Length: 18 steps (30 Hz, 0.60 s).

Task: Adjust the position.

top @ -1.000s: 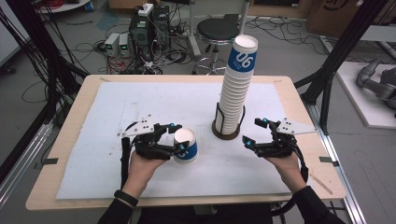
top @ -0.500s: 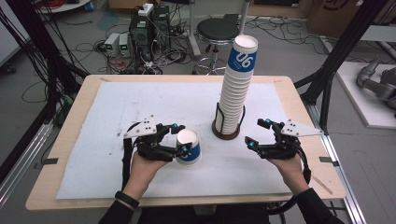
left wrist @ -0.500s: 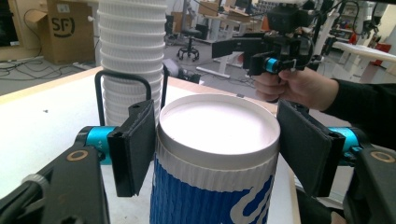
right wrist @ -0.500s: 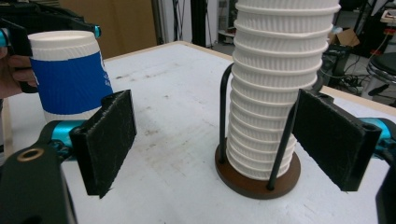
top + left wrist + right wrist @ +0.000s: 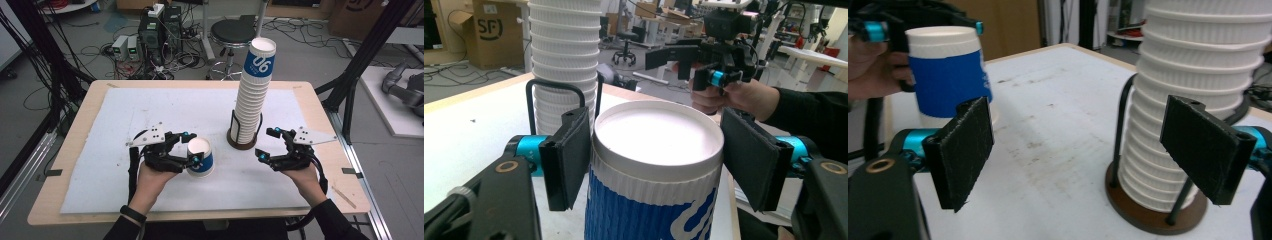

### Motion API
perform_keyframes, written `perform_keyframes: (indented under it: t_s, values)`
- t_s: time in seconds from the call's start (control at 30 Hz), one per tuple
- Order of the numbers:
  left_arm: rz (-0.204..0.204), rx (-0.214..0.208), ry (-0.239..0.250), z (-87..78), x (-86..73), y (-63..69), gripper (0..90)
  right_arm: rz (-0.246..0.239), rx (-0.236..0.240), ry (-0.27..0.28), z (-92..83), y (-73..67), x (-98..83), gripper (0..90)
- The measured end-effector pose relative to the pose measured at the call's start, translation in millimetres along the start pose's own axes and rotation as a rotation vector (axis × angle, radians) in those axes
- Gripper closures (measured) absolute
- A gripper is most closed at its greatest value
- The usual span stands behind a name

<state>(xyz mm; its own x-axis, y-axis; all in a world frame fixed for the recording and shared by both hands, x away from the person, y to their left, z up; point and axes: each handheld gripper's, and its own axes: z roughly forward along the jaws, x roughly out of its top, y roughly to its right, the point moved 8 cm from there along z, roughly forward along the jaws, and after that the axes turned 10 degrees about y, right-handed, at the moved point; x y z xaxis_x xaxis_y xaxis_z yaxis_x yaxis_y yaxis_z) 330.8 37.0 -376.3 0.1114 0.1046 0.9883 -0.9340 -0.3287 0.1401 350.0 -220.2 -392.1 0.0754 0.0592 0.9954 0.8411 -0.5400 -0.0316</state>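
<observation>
Looks down and forward from above the near edge of the worktop [image 5: 320, 112]. Rides close behind each gripper, facing level across the surface (toward the opposite hand). Shares the cup stack [image 5: 252, 102] [image 5: 564, 70] [image 5: 1193, 115] and the blue cup [image 5: 200, 157] [image 5: 654, 175] [image 5: 948, 75].

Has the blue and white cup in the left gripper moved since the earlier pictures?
Yes, slightly. The cup has shifted a little right, closer to the cup stack.
</observation>
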Motion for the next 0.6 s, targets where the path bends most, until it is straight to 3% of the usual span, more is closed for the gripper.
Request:
perform_keyframes:
  t_s: [0.33,0.6]
  values:
    - [-0.005,-0.012,0.011,2.6,3.6,0.8,30.4,-0.006,0.108,-0.054,11.5,-18.8,-10.9,14.2]
    - [0.002,-0.032,0.009,9.6,1.6,10.2,30.4,-0.014,0.188,-0.088,22.7,-34.7,-20.1,14.2]
